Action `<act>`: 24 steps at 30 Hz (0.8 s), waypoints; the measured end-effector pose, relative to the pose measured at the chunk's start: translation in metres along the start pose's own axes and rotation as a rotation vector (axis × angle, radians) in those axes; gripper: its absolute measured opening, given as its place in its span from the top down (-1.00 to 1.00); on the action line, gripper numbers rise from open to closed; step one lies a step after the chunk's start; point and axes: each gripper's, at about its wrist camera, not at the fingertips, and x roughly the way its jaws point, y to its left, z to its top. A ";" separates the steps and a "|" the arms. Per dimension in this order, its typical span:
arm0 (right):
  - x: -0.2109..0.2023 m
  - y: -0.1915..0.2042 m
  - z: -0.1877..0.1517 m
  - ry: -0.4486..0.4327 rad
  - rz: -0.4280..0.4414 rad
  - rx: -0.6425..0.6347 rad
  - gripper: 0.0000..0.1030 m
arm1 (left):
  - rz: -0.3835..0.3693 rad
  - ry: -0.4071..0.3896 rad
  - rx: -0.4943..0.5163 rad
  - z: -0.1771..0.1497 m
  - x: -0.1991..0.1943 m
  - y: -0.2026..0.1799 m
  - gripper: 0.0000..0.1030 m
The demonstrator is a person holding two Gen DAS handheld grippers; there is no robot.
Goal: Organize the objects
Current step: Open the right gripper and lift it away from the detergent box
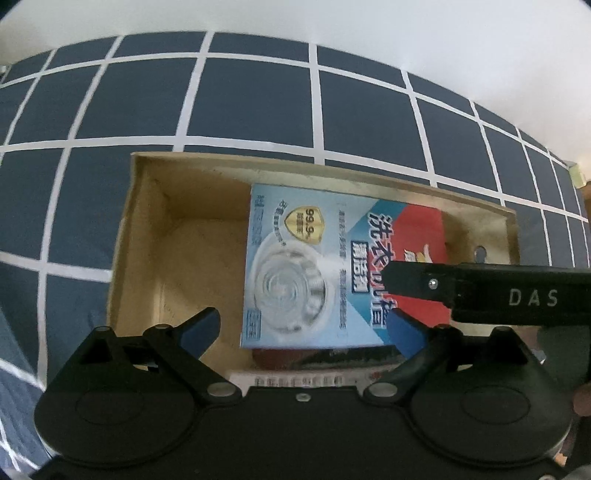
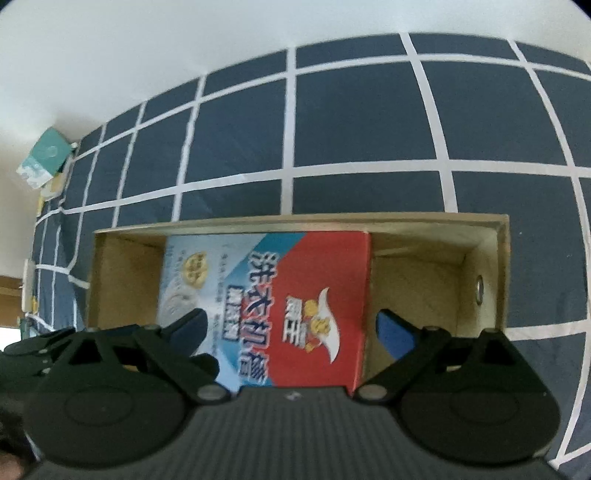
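Observation:
A blue, white and red washing-machine cleaner box [image 1: 325,266] lies flat inside an open wooden box [image 1: 177,243] on a navy checked cloth. It also shows in the right wrist view [image 2: 295,295], inside the wooden box [image 2: 491,266]. My left gripper [image 1: 303,325] is open, its blue-padded fingers [image 1: 201,328] hovering over the near end of the cleaner box. My right gripper [image 2: 291,332] is open and straddles the cleaner box from above. Its arm reaches in from the right in the left wrist view [image 1: 480,288].
The navy cloth with white grid lines [image 2: 369,122] covers the surface all round the wooden box. A teal packet [image 2: 46,157] and small items lie at the far left edge. A white wall [image 1: 406,26] stands behind. A second printed packet [image 1: 306,376] lies just under my left gripper.

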 end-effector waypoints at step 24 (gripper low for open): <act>-0.129 -0.020 -0.084 -0.171 -0.037 -0.063 -1.00 | 0.067 -0.124 0.050 -0.084 -0.087 -0.067 -1.00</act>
